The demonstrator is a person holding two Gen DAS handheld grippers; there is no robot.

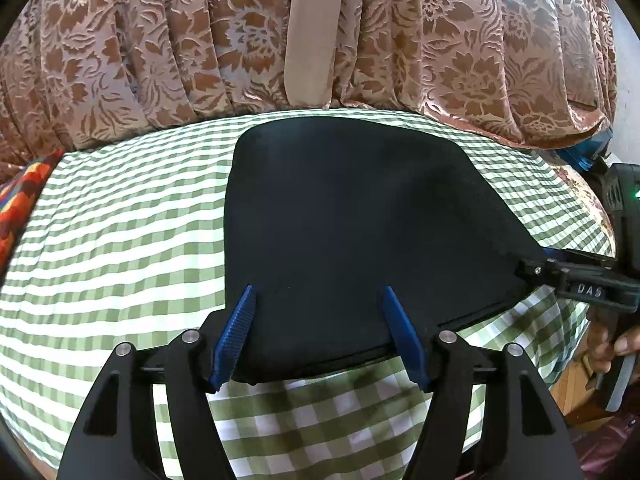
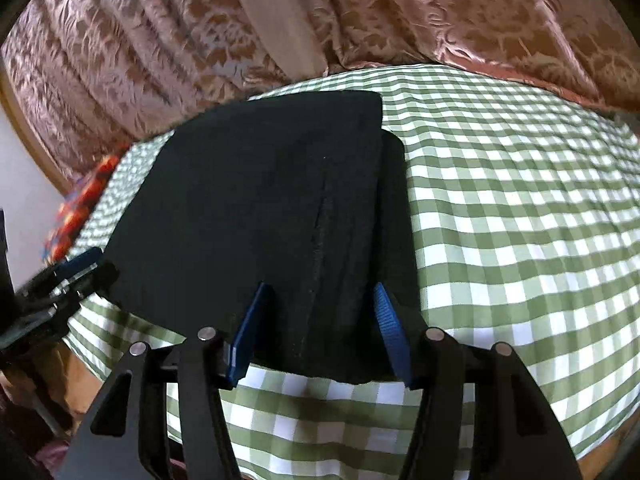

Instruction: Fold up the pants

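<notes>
Black folded pants [image 1: 352,216] lie flat on a green-and-white checked cloth [image 1: 120,240]. My left gripper [image 1: 318,290] stands open over the pants' near edge, with the flat fabric between its blue fingers [image 1: 236,332] and no pinch on it. In the right wrist view the pants [image 2: 256,208] show a second layer sticking out along their right side. My right gripper [image 2: 320,285] is open astride their near edge. The right gripper [image 1: 536,266] also appears at the pants' right corner, and the left gripper [image 2: 80,264] at their left corner.
A brown floral curtain [image 1: 160,40] with a beige strip [image 1: 312,32] hangs behind the checked surface. An orange patterned cloth [image 1: 20,208] lies at the left edge. A person's hand [image 1: 624,340] holds the right gripper's handle. The checked cloth [image 2: 520,220] spreads to the pants' right.
</notes>
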